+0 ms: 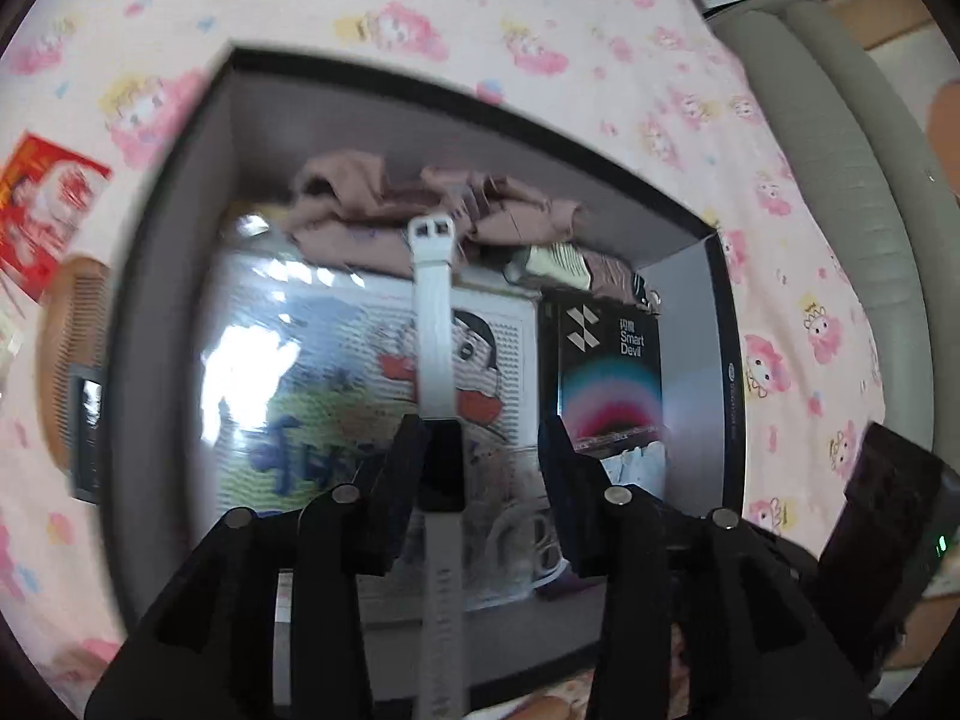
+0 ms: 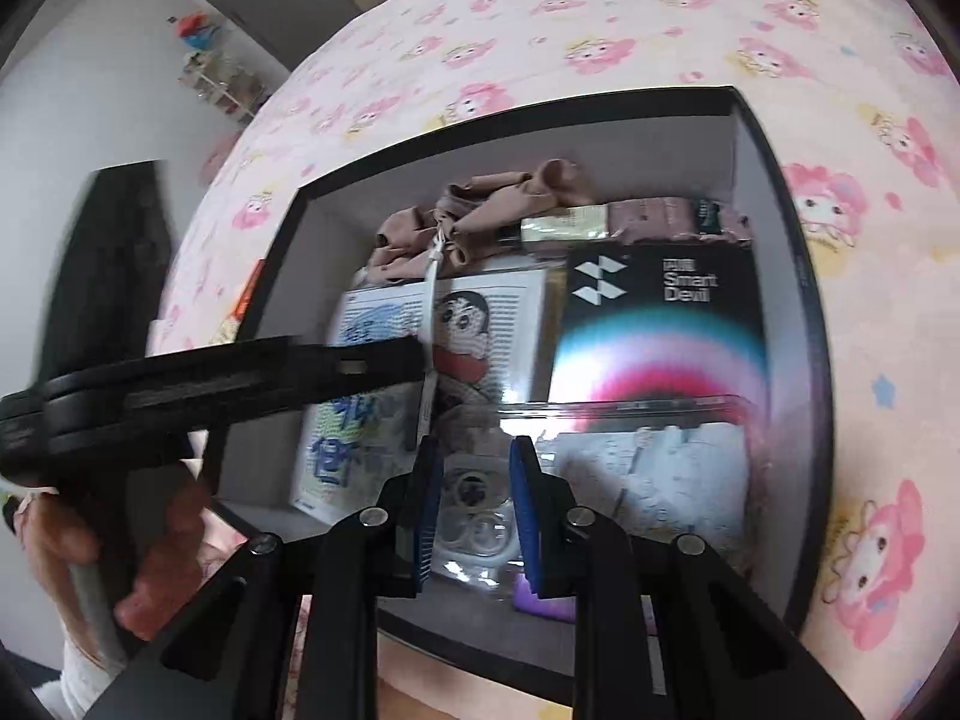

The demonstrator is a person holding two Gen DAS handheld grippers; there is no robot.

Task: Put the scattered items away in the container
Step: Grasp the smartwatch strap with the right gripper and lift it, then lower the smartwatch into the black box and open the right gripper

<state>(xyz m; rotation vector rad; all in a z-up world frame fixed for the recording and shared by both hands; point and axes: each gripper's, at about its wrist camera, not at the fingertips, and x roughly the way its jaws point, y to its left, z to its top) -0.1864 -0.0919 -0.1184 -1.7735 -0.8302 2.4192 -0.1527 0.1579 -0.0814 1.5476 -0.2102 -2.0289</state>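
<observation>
A black box with grey inner walls [image 1: 174,192] lies on the pink sheet. It holds a cartoon booklet in plastic [image 1: 336,372], a black "Smart Devil" carton [image 1: 612,372] and crumpled brown cloth [image 1: 384,198]. A white-strapped watch [image 1: 433,324] hangs over the box between the jaws of my left gripper [image 1: 480,456]. Its dark face rests against the left finger and a wide gap separates it from the right one. In the right wrist view the watch strap [image 2: 429,306] dangles from that gripper's tip. My right gripper [image 2: 474,468] hovers over the box's near end, blue pads slightly apart, nothing between them.
The box rim [image 2: 798,276] is ringed by the pink cartoon-print bedsheet [image 2: 870,192]. A red packet [image 1: 48,210] and a wooden comb [image 1: 72,360] lie left of the box. A grey padded edge [image 1: 852,180] runs along the right. A person's hand [image 2: 168,540] grips the left tool.
</observation>
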